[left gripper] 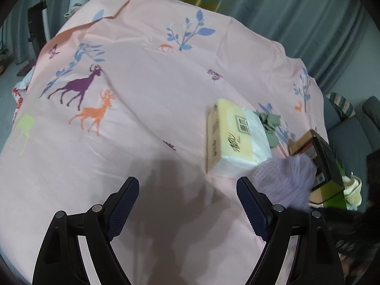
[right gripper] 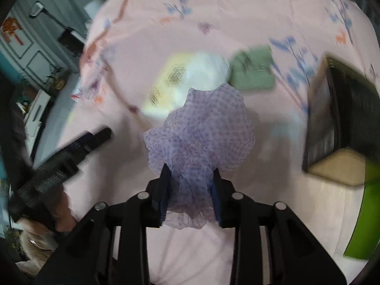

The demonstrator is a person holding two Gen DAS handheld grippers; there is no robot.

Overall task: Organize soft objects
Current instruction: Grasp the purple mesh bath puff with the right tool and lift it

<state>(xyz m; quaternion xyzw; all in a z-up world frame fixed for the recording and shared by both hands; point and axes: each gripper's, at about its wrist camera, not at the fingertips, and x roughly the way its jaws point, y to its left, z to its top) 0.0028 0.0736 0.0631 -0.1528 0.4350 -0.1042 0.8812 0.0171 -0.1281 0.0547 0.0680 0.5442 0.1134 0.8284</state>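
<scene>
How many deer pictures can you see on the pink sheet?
5 in the left wrist view: a purple deer, an orange deer below it, a pale green one at the left edge, and two tiny orange ones farther away. Others may be hidden.

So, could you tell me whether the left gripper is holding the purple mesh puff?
No, the left gripper stands open over bare sheet; the right gripper clamps the purple mesh puff.

The tissue pack (left gripper: 234, 137) bears dark Chinese characters and a square seal; none legible.
</scene>
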